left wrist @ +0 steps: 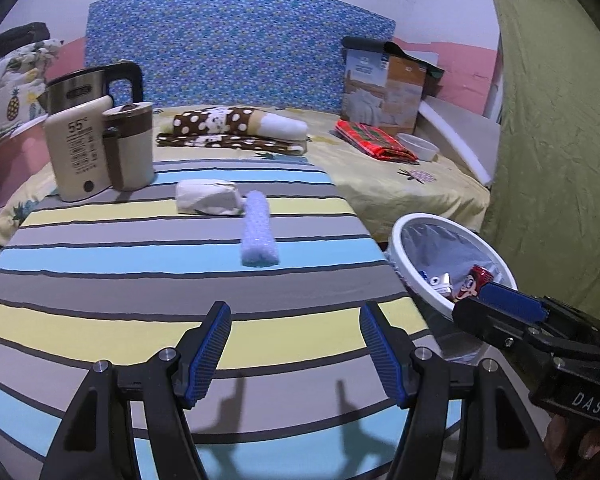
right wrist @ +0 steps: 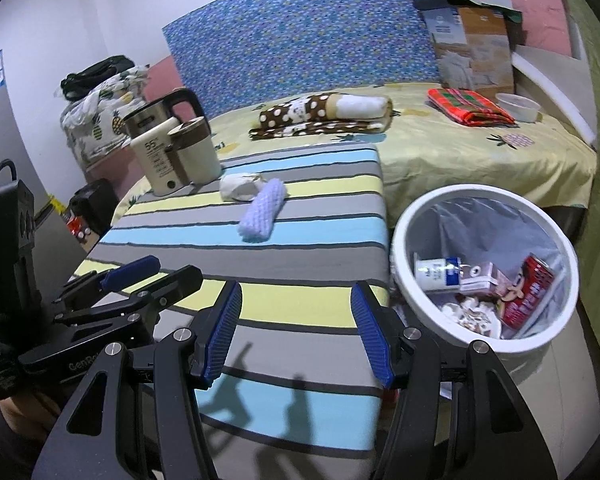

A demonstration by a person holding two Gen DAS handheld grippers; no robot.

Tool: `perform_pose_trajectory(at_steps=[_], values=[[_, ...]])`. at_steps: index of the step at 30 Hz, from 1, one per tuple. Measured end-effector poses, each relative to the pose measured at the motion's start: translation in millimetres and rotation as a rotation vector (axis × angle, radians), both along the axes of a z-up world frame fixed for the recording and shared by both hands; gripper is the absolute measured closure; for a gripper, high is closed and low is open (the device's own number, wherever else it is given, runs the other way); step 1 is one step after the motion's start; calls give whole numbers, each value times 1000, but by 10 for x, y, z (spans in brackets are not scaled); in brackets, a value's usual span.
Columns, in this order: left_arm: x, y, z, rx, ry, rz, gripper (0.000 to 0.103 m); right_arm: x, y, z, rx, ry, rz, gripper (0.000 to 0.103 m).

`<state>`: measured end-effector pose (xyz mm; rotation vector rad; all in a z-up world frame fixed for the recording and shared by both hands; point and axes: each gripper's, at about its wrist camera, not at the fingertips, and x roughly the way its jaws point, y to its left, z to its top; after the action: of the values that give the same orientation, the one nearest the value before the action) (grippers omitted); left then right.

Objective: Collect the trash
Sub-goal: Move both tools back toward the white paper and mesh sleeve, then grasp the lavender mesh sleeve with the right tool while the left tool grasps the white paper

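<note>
Both grippers, left and right, hover with fingers released over the striped desk; a crumpled white paper wad touches a blue bubble-wrap roll.

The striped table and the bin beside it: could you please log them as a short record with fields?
surface: striped table
trash left on it: white crumpled wad; blue bubble-wrap roll, touching the wad
other items: cream bottle, mug, kettle, far left corner
bin: white trash bin, lined, right of the table
bin contents: red can, small cartons, paper scraps
left hand-held gripper: open, empty
right hand-held gripper: open, empty
</note>
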<state>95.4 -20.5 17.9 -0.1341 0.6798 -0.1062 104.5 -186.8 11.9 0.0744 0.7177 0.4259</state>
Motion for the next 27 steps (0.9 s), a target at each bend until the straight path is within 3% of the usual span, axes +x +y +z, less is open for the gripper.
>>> perform_pose_trajectory(at_steps=[15,27], values=[[127,387,-42,25,0,55,37,218,374,-70,-44,26,32,44],[485,795,-84,45,16,79,37,648,695,-172,-62,62,62,44]])
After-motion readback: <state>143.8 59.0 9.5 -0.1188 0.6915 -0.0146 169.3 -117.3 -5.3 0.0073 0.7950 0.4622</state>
